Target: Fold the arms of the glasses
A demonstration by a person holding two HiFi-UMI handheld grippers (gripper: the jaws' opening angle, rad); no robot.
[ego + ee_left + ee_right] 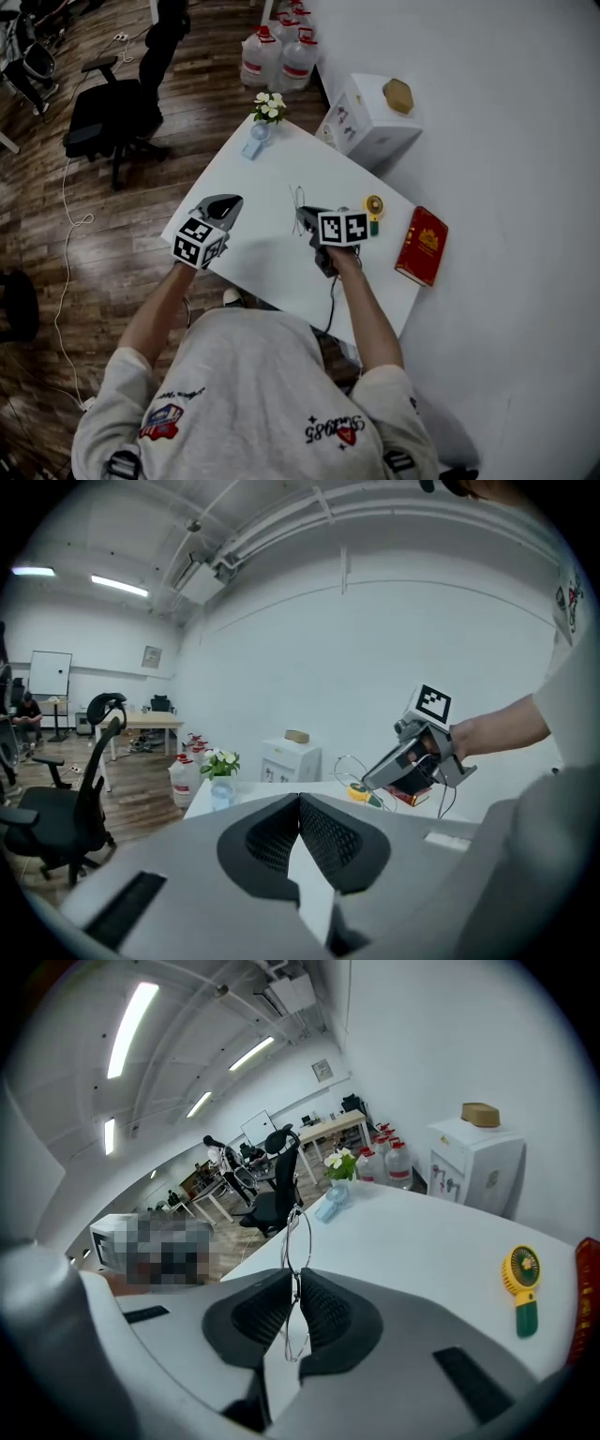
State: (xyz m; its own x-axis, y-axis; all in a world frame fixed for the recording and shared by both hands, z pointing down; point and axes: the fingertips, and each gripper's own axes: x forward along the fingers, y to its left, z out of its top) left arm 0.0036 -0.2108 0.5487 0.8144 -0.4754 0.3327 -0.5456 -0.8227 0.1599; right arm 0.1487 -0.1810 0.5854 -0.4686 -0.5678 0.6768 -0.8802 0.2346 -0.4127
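We see right gripper [293, 1279] clamped on glasses [284, 1249], thin wire frame upright between its 2 pads, over white table [422, 1232]. Left gripper [300, 803] closed, empty, well apart, near table's left edge.

1. Sweatshirt [253, 394]: dark script print [333, 431] on the chest, upside down from where I stand; it seems to end in "1985", the letters before it unclear
2. Same sweatshirt, other side: red, white and blue patch [161, 420], lettering too small to read
3. Red book [422, 246] on the counter [272, 253]: gold cover emblem, illegible
4. Wall plaque [152, 656]: illegible
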